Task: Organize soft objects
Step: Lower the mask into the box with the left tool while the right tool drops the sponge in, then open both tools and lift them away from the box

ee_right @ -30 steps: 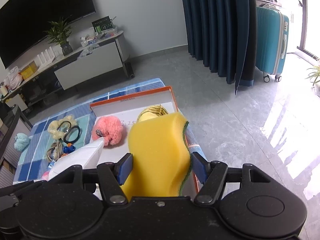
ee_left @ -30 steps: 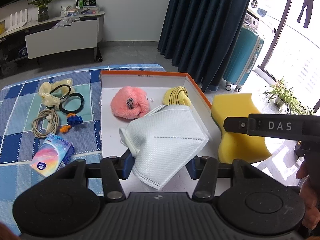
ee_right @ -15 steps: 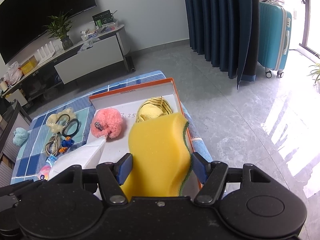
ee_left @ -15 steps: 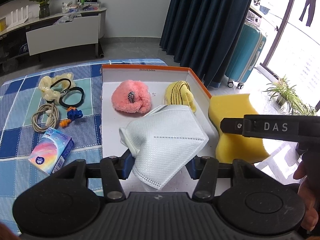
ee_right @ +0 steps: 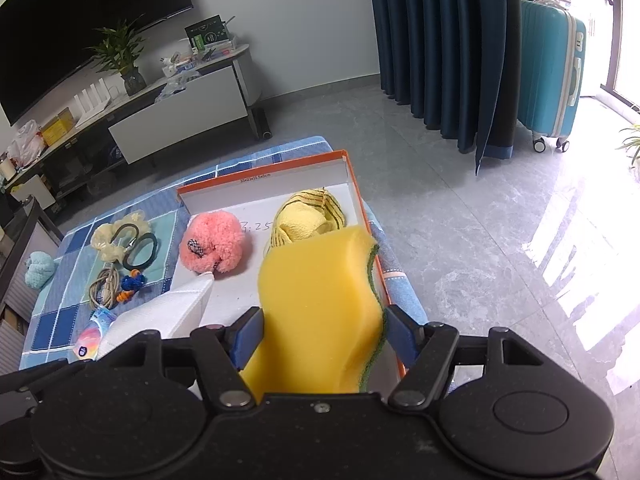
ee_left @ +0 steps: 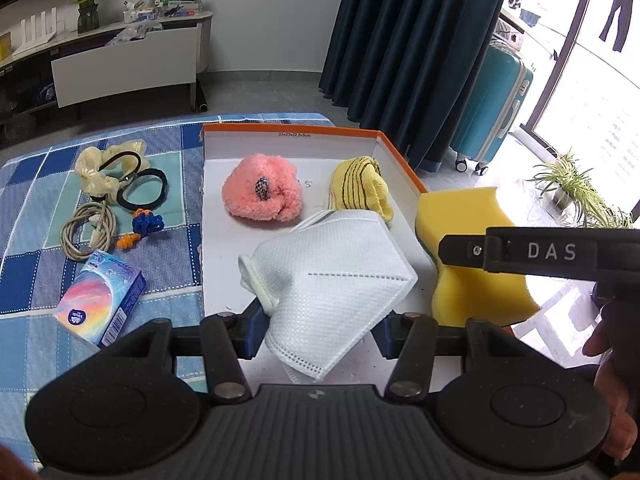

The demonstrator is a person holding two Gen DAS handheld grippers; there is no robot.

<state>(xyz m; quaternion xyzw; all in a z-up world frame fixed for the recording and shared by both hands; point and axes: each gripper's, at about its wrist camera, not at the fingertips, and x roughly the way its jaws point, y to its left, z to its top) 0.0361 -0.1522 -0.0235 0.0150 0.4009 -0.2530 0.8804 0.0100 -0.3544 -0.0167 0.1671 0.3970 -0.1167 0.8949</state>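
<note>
Halfway-ish: pink pompom and yellow cloth already sat in the box ahead; left tongs clamped the mask, right tongs clamped the sponge, both unplaced.

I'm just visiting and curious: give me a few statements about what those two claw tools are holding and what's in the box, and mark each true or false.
1. The left gripper holds a white face mask. True.
2. The right gripper holds nothing. False: it is shut on a yellow sponge.
3. A pink fluffy item lies in the orange-rimmed box. True.
4. The black hair ties are in the box. False: they lie on the blue checked cloth beside it.
5. The box holds a yellow striped cloth. True.
</note>
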